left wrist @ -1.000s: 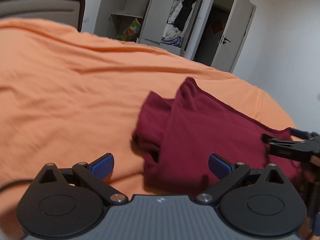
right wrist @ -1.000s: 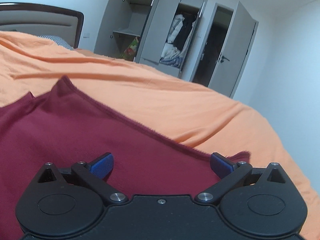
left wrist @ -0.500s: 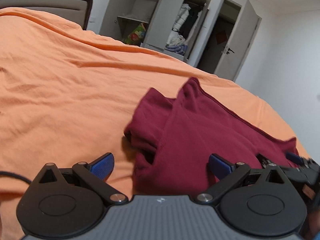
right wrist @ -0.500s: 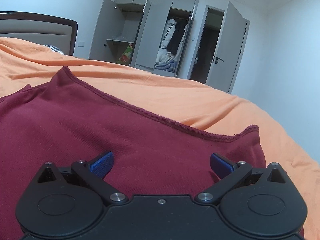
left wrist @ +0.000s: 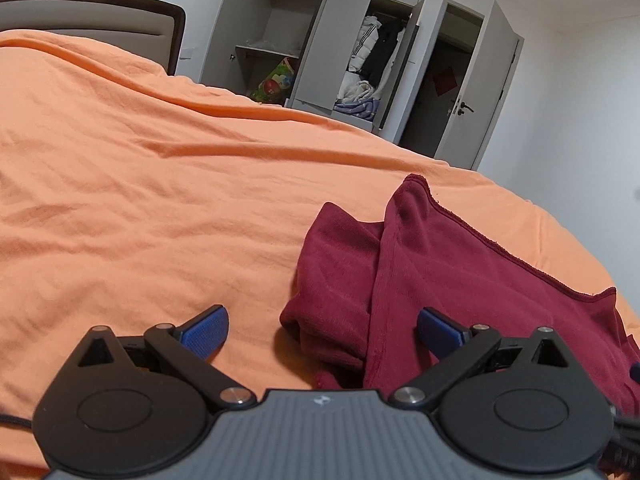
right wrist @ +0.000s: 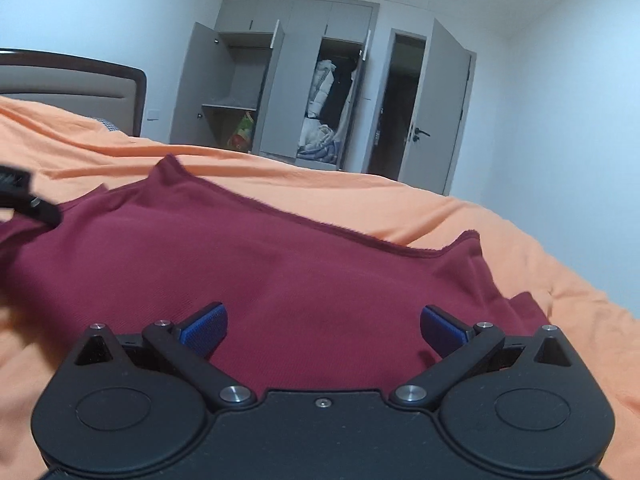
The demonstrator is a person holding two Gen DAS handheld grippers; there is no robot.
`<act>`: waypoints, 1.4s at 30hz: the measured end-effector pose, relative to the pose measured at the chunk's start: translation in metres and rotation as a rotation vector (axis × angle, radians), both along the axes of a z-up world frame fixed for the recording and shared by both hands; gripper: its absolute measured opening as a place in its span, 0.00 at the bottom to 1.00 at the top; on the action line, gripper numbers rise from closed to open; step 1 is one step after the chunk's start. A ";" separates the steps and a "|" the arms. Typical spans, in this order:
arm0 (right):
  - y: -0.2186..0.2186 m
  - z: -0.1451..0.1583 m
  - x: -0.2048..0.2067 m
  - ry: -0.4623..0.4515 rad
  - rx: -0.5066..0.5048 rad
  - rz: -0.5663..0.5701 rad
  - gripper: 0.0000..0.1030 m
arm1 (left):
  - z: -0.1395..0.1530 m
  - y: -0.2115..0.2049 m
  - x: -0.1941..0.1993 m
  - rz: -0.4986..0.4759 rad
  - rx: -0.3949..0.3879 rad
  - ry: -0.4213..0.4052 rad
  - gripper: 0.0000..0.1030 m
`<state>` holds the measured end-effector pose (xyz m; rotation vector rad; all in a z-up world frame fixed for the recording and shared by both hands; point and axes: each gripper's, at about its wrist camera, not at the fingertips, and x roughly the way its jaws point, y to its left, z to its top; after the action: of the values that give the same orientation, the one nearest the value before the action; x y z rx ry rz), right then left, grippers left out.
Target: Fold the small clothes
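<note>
A dark red garment lies partly folded on the orange bedspread, its left side doubled over into a thick fold. My left gripper is open at the garment's near left corner, its right finger over the cloth and its left finger over bare sheet. In the right wrist view the same garment spreads flat, with a hemmed far edge. My right gripper is open low over its near part, nothing between the blue pads. The left gripper's black tip shows at that view's left edge.
The bed's dark headboard stands at the far left. Beyond the bed is a grey wardrobe with open doors and clothes inside, and an open room door. The bed edge falls away at the right.
Both grippers have pulled back toward the garment's near edge and stayed open. The right gripper has left the left wrist view, and more of the garment's right corner now shows.
</note>
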<state>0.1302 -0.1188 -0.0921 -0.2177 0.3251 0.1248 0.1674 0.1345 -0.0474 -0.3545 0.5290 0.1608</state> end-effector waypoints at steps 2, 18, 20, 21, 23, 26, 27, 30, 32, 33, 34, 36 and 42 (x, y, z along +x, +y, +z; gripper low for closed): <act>-0.002 -0.008 -0.003 0.005 0.036 -0.026 0.99 | -0.001 0.002 0.002 0.002 -0.004 -0.002 1.00; -0.010 -0.024 -0.010 -0.051 0.113 -0.025 1.00 | 0.004 0.011 0.024 0.008 -0.085 0.035 0.85; -0.010 -0.024 -0.010 -0.052 0.114 -0.025 1.00 | 0.004 0.009 0.024 -0.012 -0.089 0.040 0.80; -0.010 -0.024 -0.011 -0.052 0.114 -0.025 1.00 | 0.004 0.008 0.024 -0.021 -0.092 0.043 0.79; -0.010 -0.024 -0.011 -0.052 0.114 -0.025 1.00 | 0.003 0.008 0.025 -0.029 -0.104 0.049 0.76; -0.009 -0.024 -0.011 -0.054 0.114 -0.026 1.00 | 0.002 0.008 0.027 -0.048 -0.127 0.059 0.63; -0.009 -0.024 -0.011 -0.055 0.114 -0.026 1.00 | 0.002 0.008 0.027 -0.058 -0.137 0.065 0.59; -0.009 -0.024 -0.011 -0.056 0.114 -0.026 1.00 | 0.002 0.007 0.028 -0.073 -0.161 0.071 0.35; -0.009 -0.024 -0.011 -0.056 0.114 -0.026 1.00 | 0.004 0.008 0.026 -0.066 -0.184 0.057 0.25; -0.009 -0.024 -0.011 -0.056 0.114 -0.026 1.00 | 0.005 0.007 0.025 -0.059 -0.194 0.050 0.23; -0.009 -0.024 -0.011 -0.054 0.114 -0.026 1.00 | 0.008 0.005 0.024 -0.053 -0.195 0.042 0.22; -0.009 -0.022 -0.009 -0.041 0.115 -0.024 1.00 | 0.018 -0.001 0.021 -0.060 -0.181 0.010 0.21; -0.023 -0.007 -0.004 0.018 0.158 0.018 1.00 | 0.062 -0.034 0.026 -0.165 -0.124 -0.079 0.19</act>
<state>0.1259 -0.1414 -0.0992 -0.0630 0.3298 0.1700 0.1933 0.1007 0.0151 -0.4340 0.4893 -0.0455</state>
